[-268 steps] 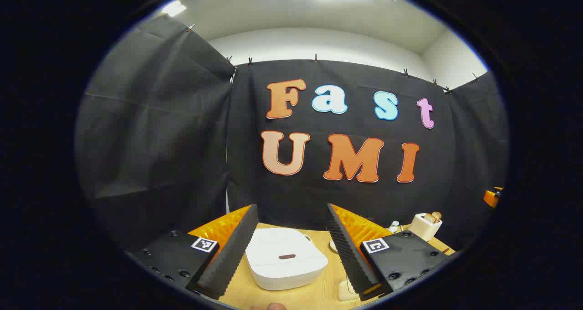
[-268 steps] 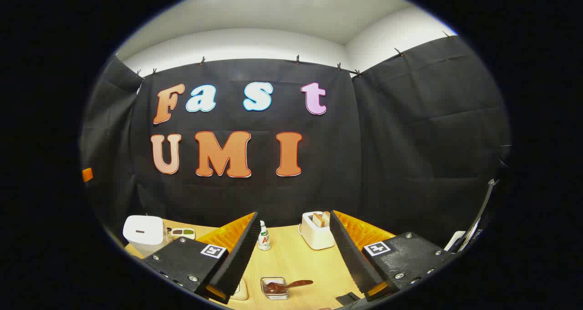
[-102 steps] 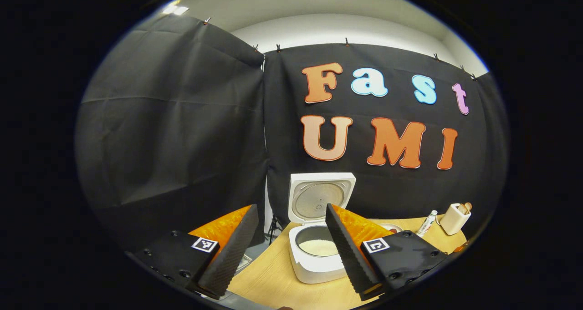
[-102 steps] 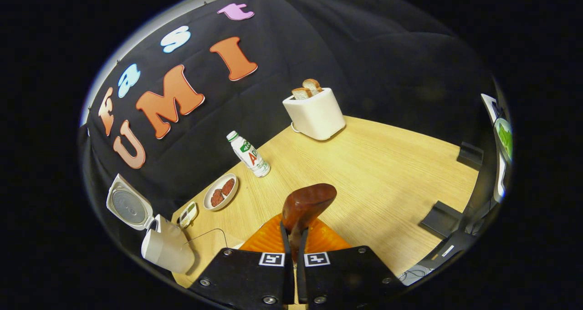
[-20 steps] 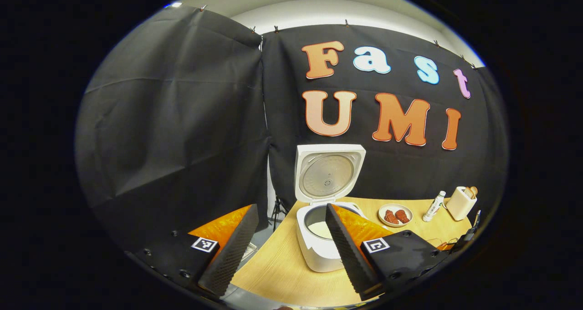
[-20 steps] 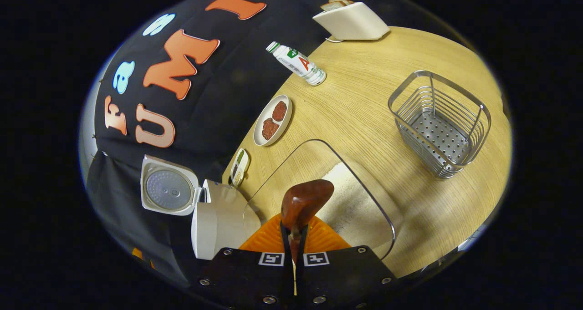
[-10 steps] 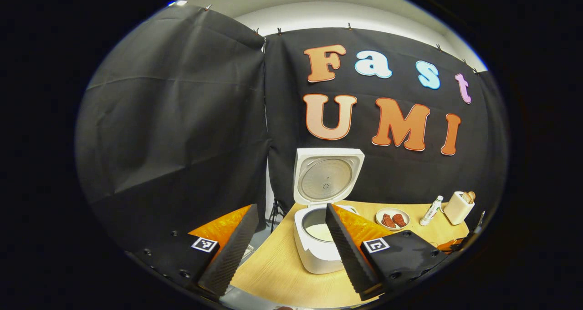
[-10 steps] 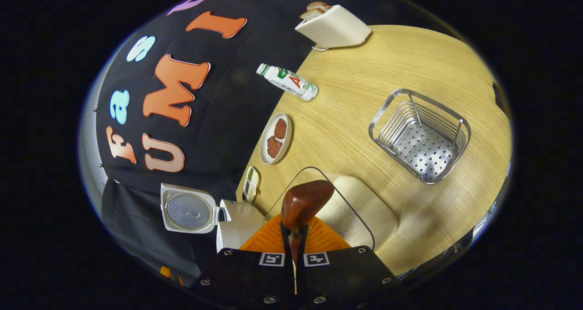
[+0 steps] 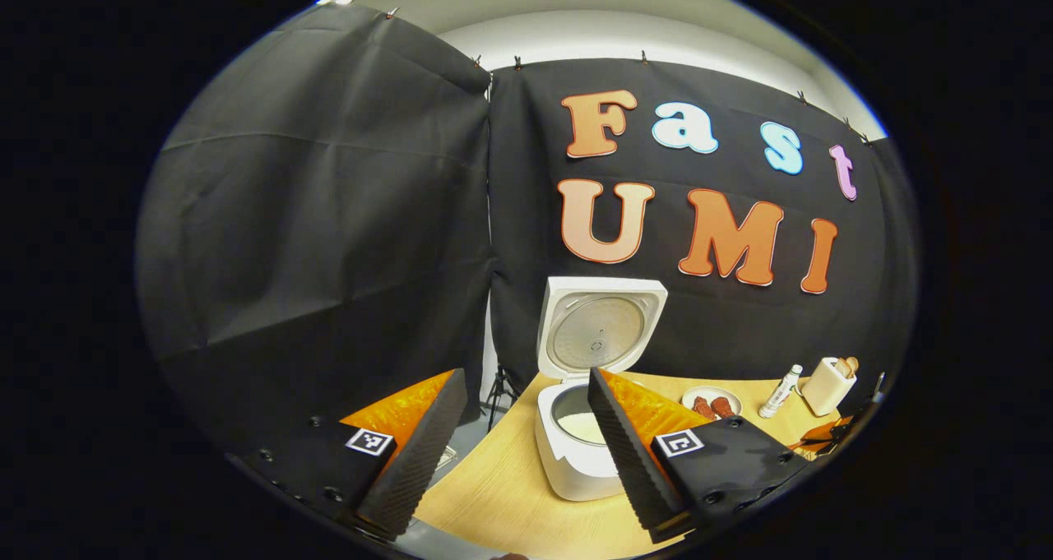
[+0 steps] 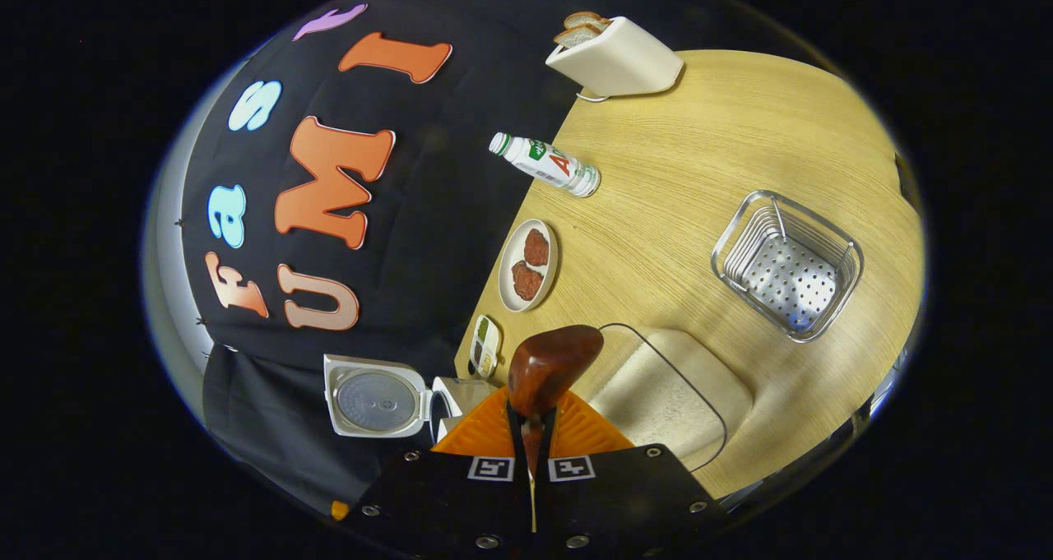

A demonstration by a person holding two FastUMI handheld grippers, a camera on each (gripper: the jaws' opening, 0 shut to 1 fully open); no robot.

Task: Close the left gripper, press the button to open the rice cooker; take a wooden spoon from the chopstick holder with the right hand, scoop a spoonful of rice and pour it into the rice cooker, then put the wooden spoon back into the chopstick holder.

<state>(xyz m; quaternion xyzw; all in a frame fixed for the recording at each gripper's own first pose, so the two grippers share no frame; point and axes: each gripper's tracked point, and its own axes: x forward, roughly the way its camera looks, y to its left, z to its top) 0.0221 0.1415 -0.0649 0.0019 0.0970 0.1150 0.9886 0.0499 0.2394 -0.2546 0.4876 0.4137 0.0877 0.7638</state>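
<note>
Wooden table [image 10: 699, 157] against black cloth. Right gripper [image 10: 531, 437] is clamped on the spoon [image 10: 549, 364], whose long axis runs straight out along the fingers, bowl forward. Rice tray [image 10: 666, 395] lies just right of and below the bowl, so scooping looks next. Cooker [image 9: 580, 453] stands open, left of the spoon. Left gripper [image 9: 518, 445] is spread wide, empty, facing the cooker. Holder [image 10: 788, 266] sits empty, far right.

The left gripper [image 9: 522, 408] is held with its fingers spread wide, at 7 and 5 o'clock. The right gripper [image 10: 532, 428] is clamped on the wooden spoon [image 10: 551, 363].
</note>
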